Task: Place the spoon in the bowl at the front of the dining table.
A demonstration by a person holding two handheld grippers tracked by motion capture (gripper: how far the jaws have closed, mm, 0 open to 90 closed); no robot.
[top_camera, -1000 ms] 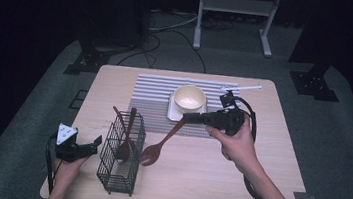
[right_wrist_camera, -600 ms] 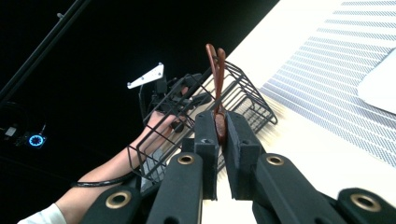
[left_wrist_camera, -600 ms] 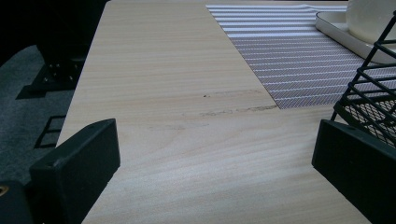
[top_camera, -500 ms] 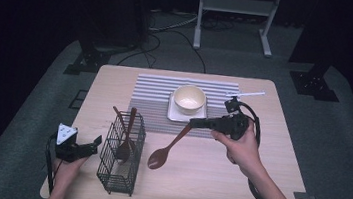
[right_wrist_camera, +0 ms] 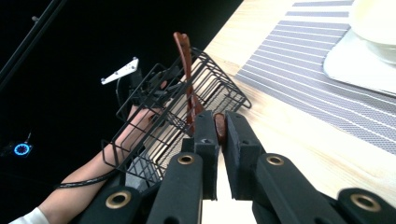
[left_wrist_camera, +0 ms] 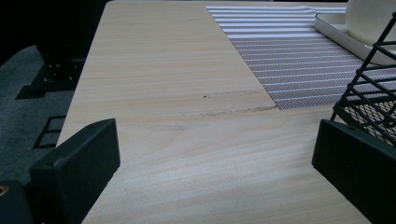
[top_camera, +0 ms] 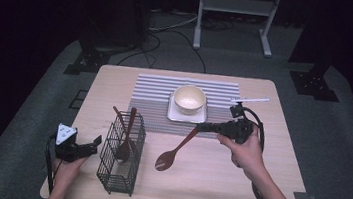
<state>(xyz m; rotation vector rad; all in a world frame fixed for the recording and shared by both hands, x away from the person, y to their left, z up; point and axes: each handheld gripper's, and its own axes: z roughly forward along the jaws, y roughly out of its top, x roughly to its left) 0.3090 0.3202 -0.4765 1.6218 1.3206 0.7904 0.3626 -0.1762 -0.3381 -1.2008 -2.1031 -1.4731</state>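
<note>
The table [top_camera: 235, 186] is a big slab of pale wood with soft grain, and it fills the middle of the high view. On its upper part lies a flat mat [top_camera: 155, 89] with thin grey and white stripes. At the lower left stands the basket [top_camera: 119, 161], a tall box of thin black wire, with two brown wooden tools standing in it. A square white plate [top_camera: 175, 114] sits on the mat, and a round cream bowl [top_camera: 189, 98] sits on the plate. The right gripper [top_camera: 202, 127], black and blocky, is at the middle right of the high view, and it has come lower than it was a second ago. Its jaws are pinched tight on the thin handle of the spoon [top_camera: 173, 152]. The spoon is dark brown, smooth wood with a round scoop. It slants down to the left, and its scoop is now lower in the frame, out over bare wood between the basket and the right hand, not in front of the basket as before. I cannot tell if the scoop touches the table. The left gripper [top_camera: 89, 146] has stayed put at the lower left, just beside the basket, its jaws wide apart with nothing in them.
</note>
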